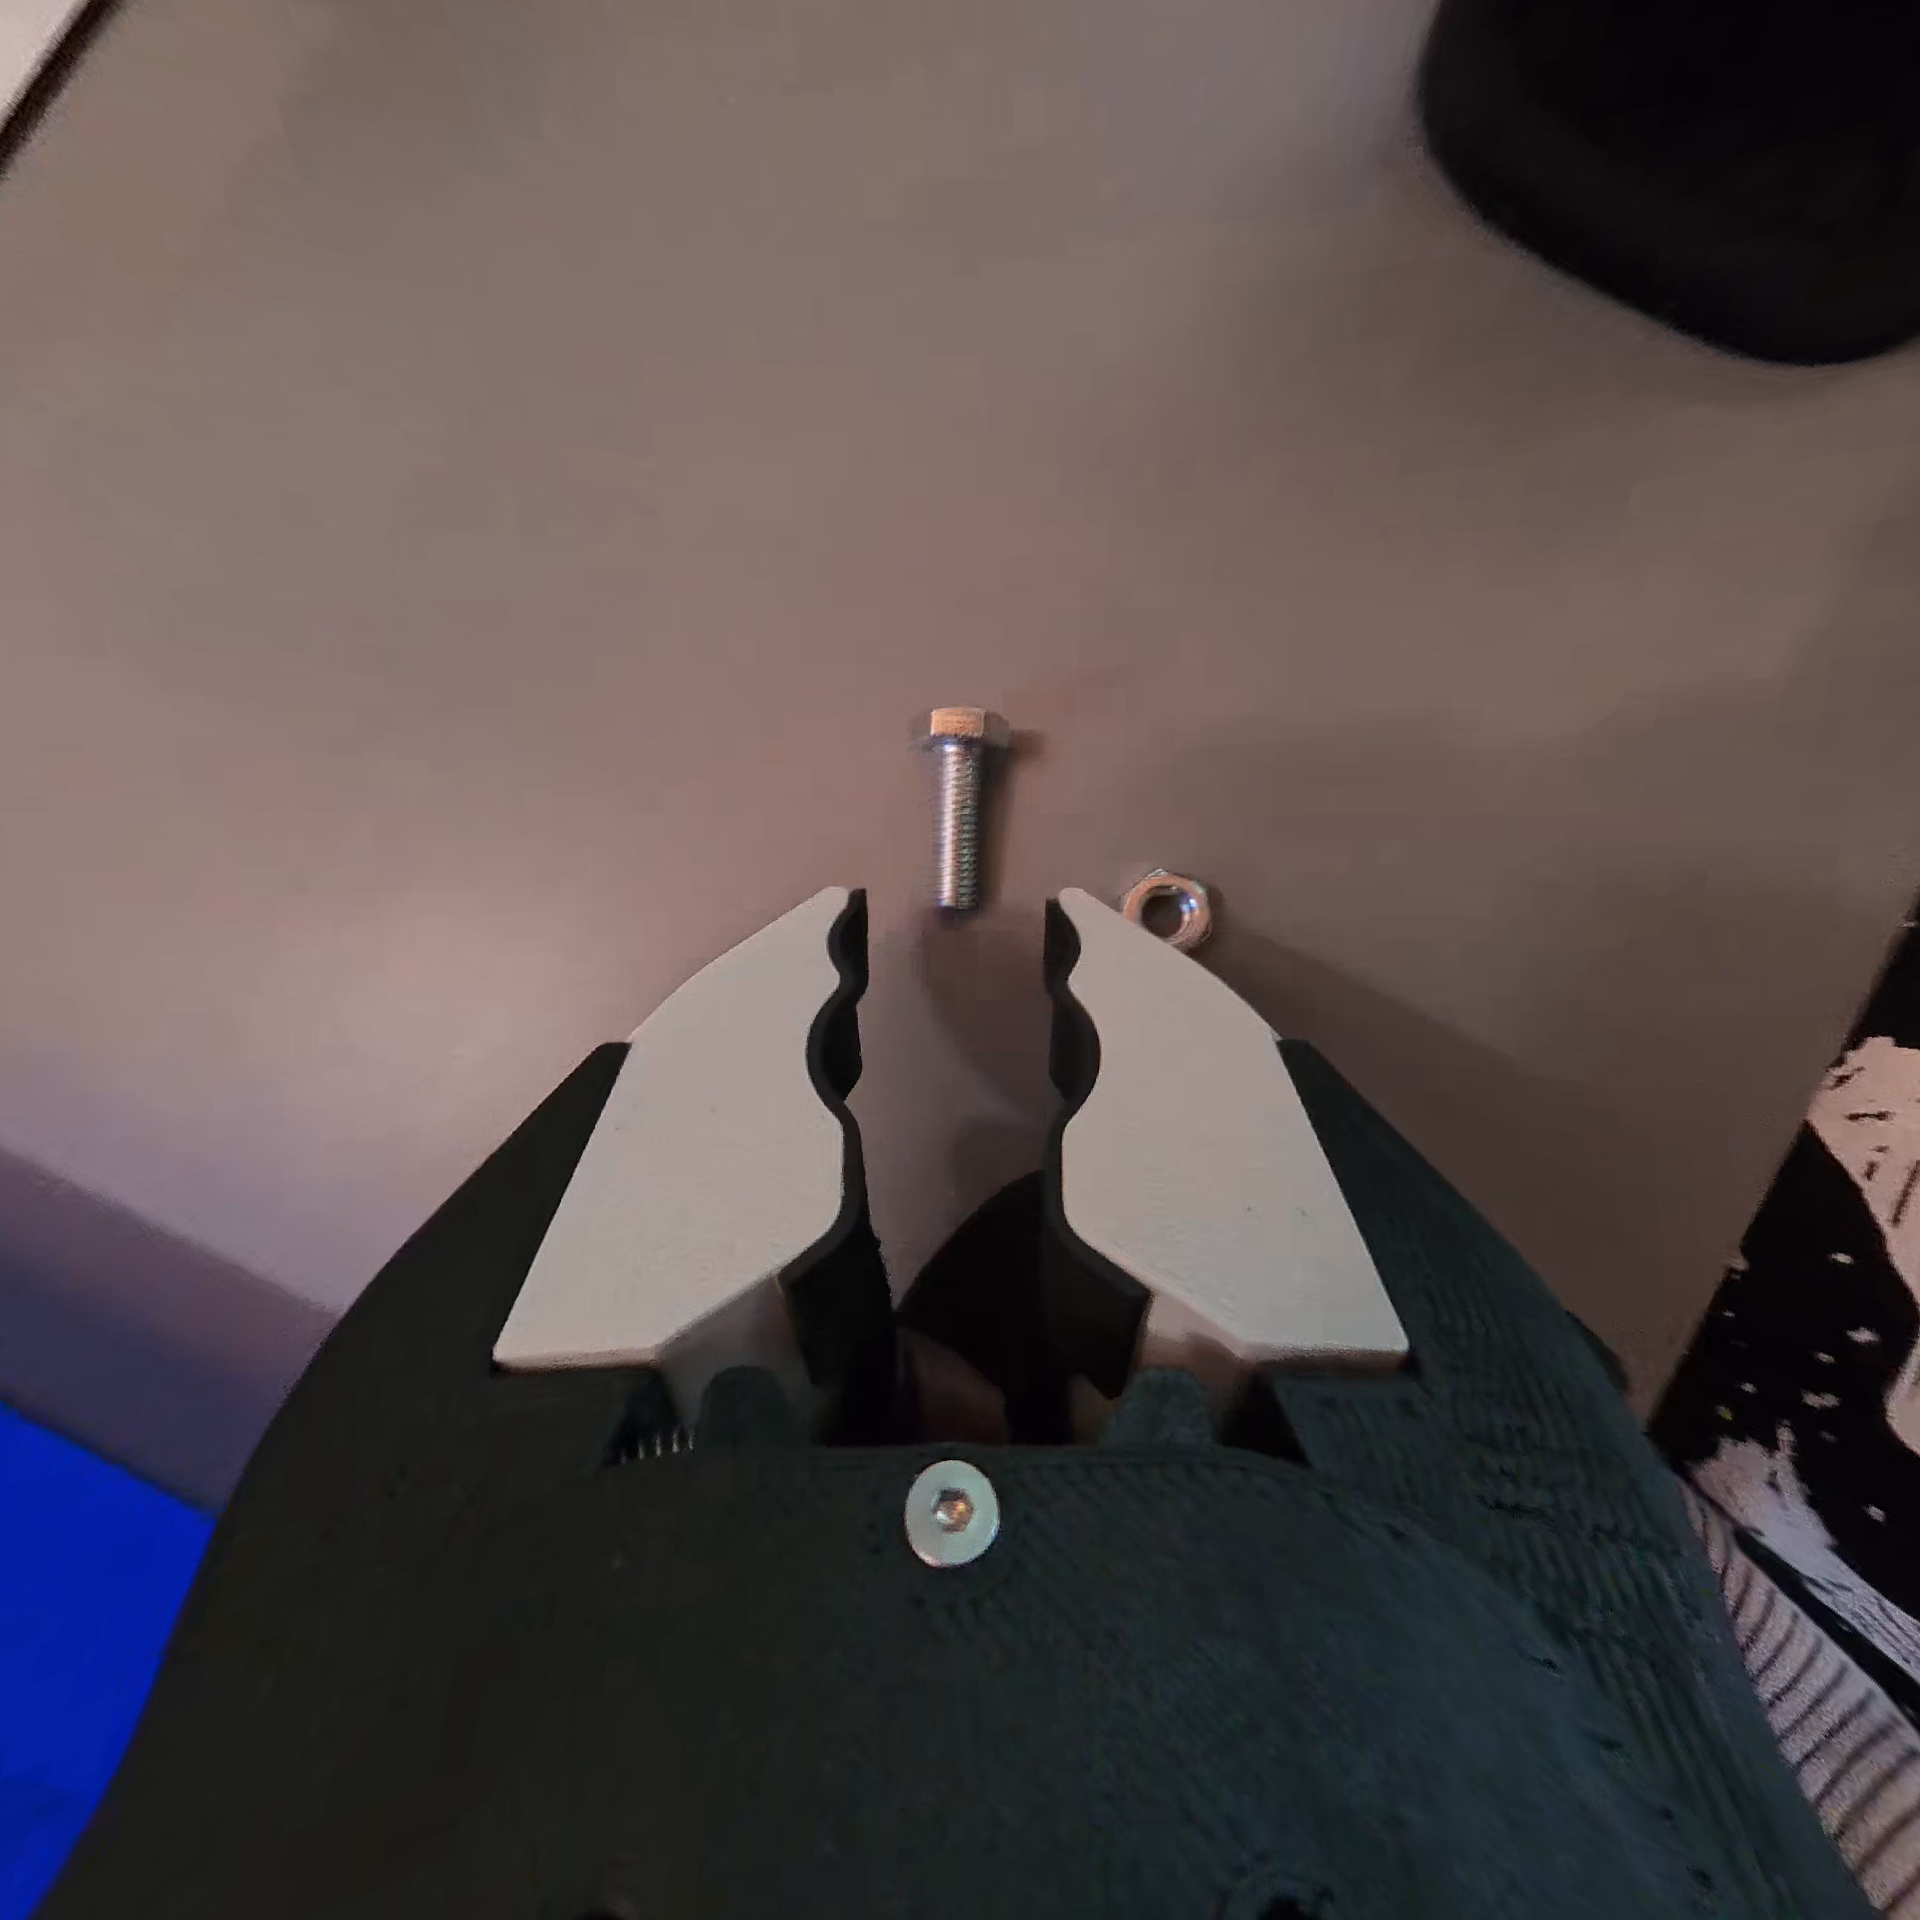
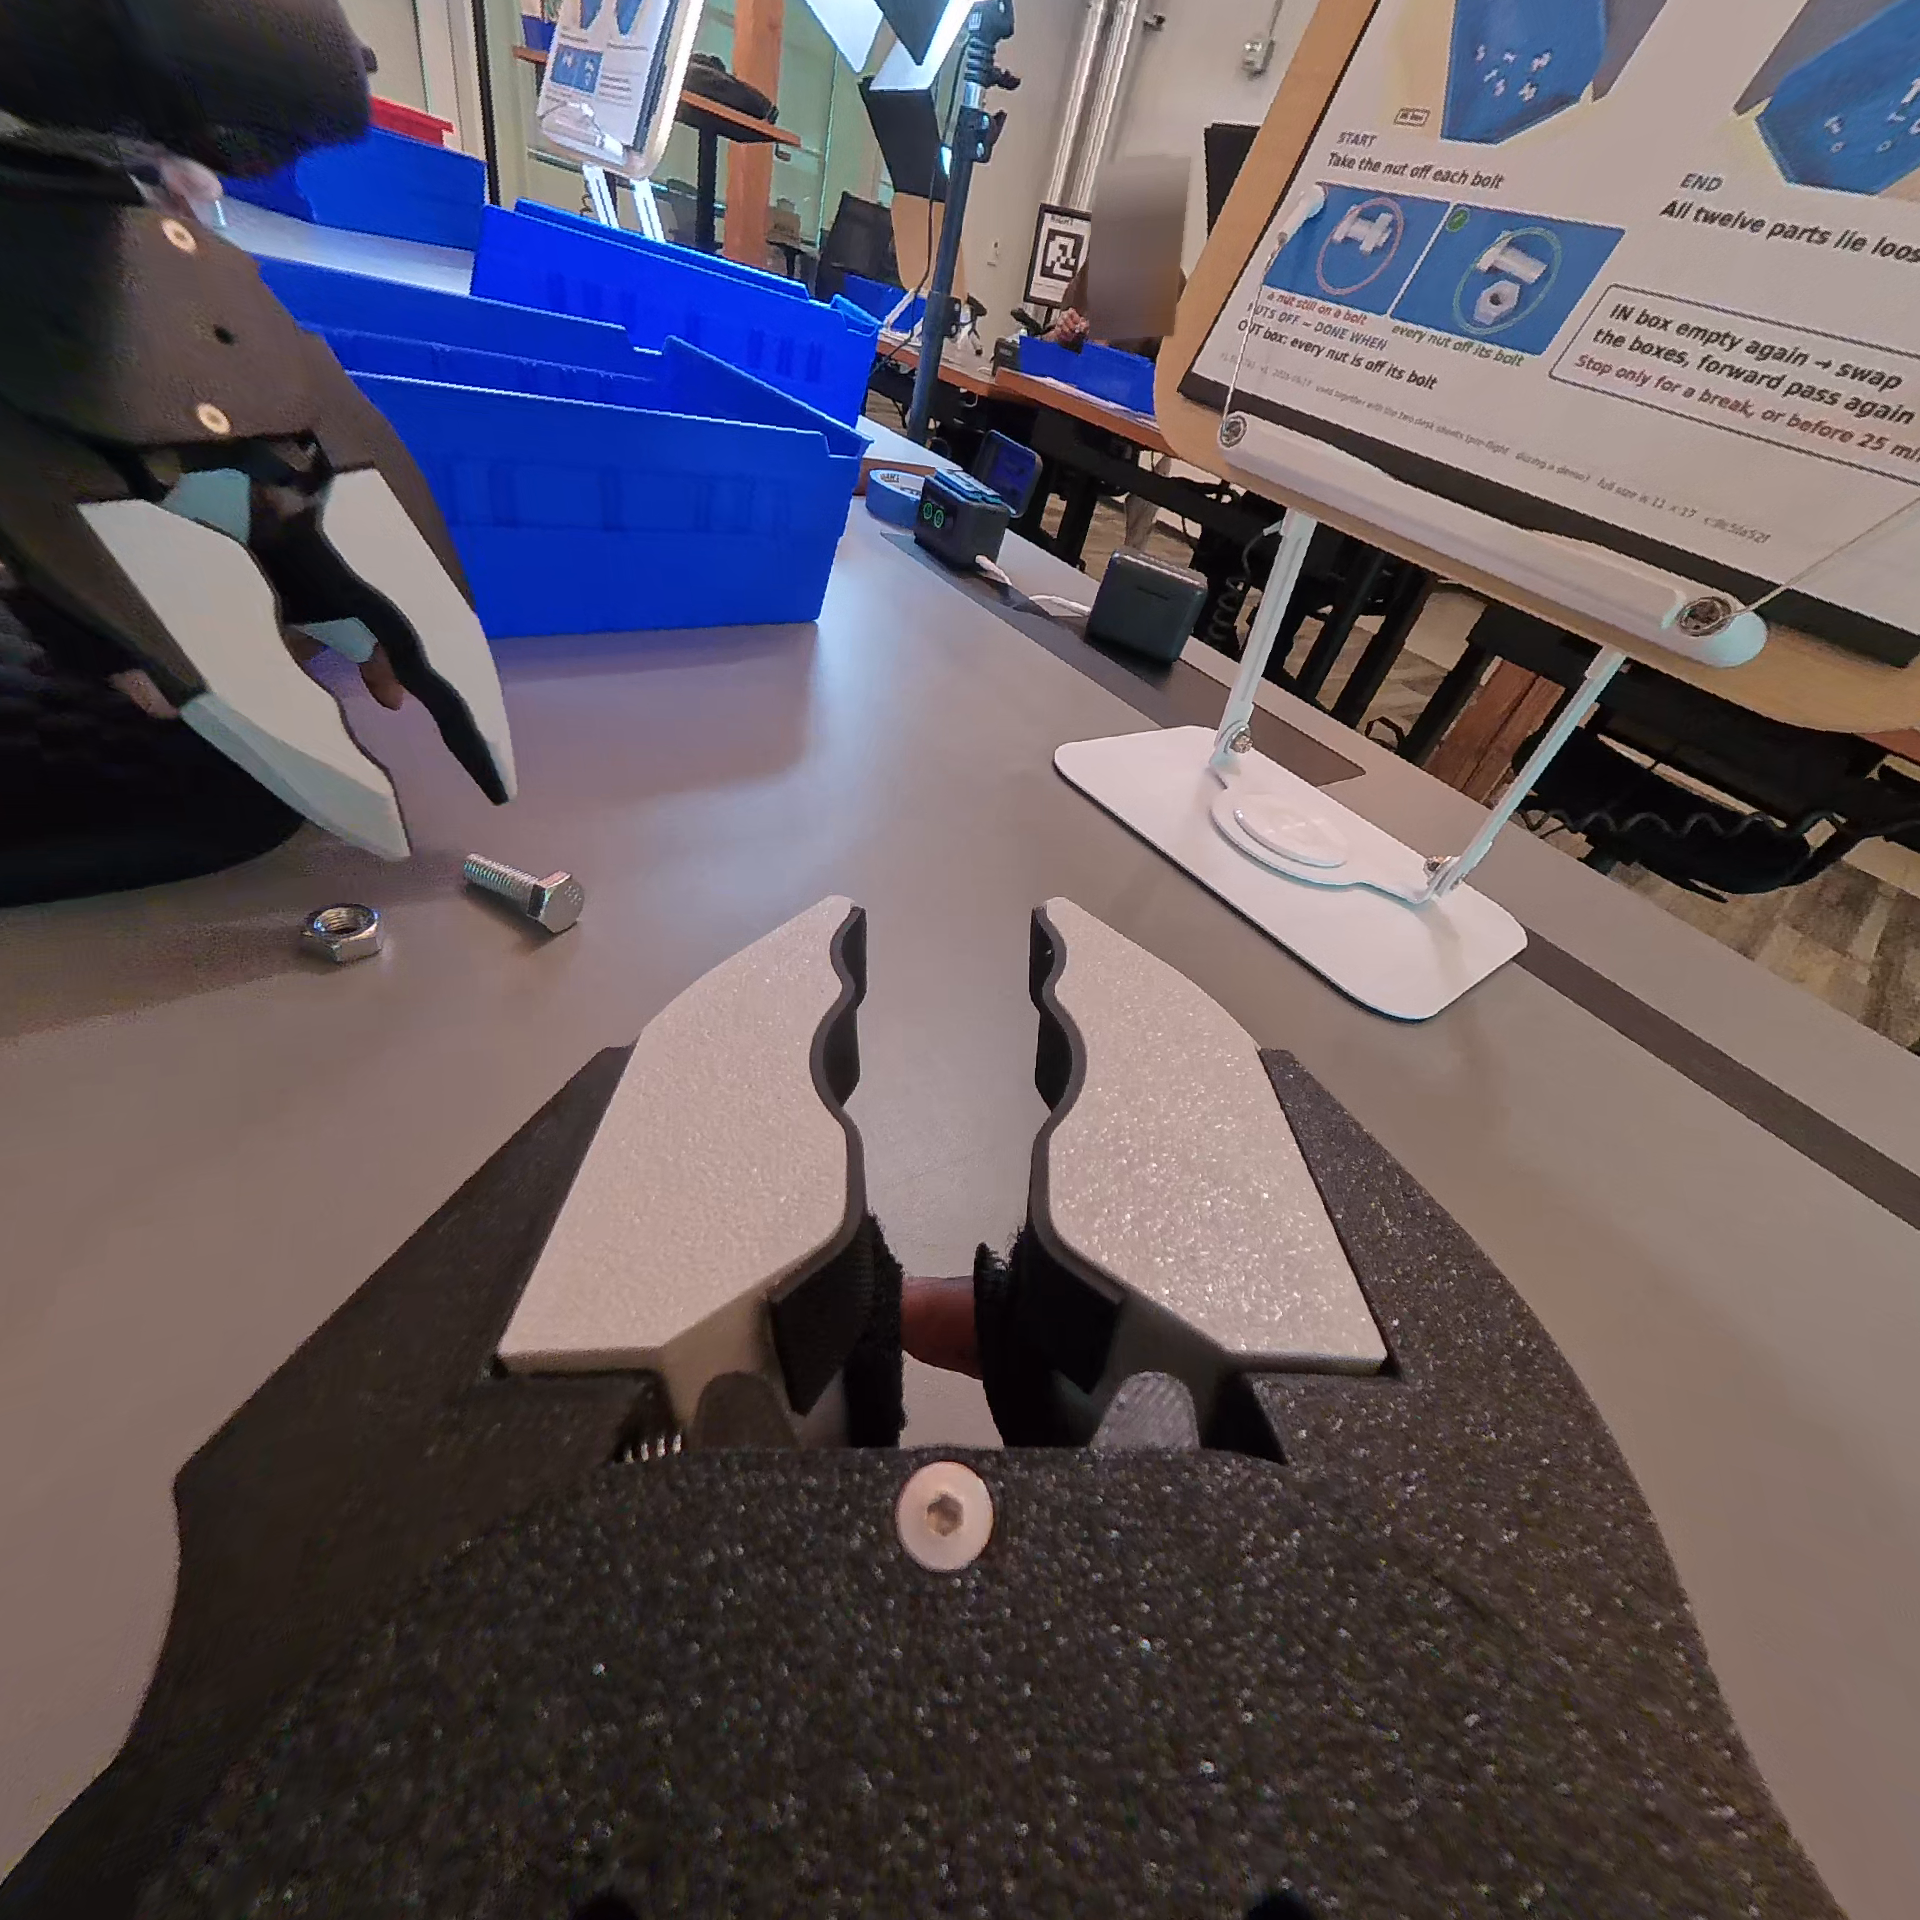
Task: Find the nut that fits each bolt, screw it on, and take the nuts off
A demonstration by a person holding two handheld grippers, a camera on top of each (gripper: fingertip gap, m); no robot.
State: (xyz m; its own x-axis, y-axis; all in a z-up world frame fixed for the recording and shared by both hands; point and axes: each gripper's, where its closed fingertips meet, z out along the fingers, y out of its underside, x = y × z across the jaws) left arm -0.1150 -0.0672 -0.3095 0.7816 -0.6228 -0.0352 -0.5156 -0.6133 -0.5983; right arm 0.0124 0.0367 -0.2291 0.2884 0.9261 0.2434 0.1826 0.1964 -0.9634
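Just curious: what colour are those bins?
Bright blue bins, clearest in the right wrist view.

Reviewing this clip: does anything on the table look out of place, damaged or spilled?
Nothing stands out. A silver hex-head bolt lies on its side on the grey tabletop, with a loose silver hex nut apart beside it. The left gripper hovers open near them; the right gripper is open and empty.

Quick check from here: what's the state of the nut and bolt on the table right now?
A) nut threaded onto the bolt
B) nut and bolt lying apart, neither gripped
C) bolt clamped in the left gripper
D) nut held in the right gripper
B: the nut lies on the table apart from the bolt, and both the left gripper and the right gripper are open and empty.
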